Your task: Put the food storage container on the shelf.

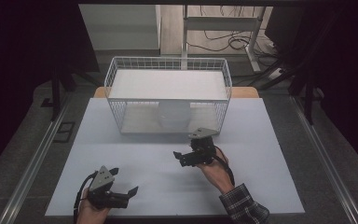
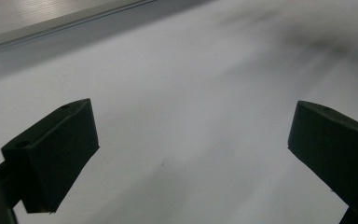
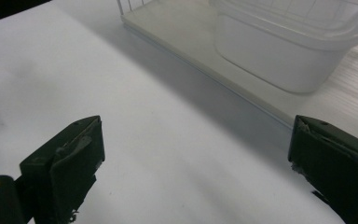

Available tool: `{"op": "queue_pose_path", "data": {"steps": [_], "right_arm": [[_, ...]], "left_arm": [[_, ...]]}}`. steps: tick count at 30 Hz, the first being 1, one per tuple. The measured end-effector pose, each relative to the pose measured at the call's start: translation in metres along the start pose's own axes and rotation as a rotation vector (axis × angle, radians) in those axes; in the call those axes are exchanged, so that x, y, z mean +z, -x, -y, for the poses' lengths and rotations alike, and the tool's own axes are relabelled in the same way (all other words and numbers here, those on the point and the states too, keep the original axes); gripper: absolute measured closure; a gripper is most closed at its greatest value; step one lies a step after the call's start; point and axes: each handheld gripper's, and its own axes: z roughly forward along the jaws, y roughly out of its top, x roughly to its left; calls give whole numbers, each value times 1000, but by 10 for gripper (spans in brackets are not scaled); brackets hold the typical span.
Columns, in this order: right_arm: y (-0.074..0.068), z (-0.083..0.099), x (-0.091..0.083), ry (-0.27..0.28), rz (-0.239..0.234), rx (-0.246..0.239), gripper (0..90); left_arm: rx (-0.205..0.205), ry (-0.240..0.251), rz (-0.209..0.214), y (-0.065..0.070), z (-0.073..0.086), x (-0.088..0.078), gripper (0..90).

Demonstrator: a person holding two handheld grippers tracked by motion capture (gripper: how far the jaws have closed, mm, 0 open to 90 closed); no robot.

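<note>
A white wire rack with an upper shelf stands at the back middle of the white table. On its lower shelf sits a translucent white plastic container, seen close up as the container on the rack's base. My right gripper hovers just in front of the rack's right half, apart from it, open with nothing between its jaws. My left gripper rests near the table's front left, open over bare table.
Metal rails run along both sides of the table. Behind the rack are a white desk frame and loose cables on the floor. Dark curtains flank the scene. A metal strip shows past the table's edge.
</note>
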Motion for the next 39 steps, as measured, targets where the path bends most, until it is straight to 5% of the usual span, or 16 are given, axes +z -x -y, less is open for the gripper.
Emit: {"op": "queue_pose_path", "data": {"steps": [21,39], "right_arm": [[-1,30,-50,17,15,13,11],[4,64,-80,-14,58,32,13]], "left_arm": [[34,-23,-2,-2,4,2,4],[15,-15,-48,-24,12,-14,0]]}}
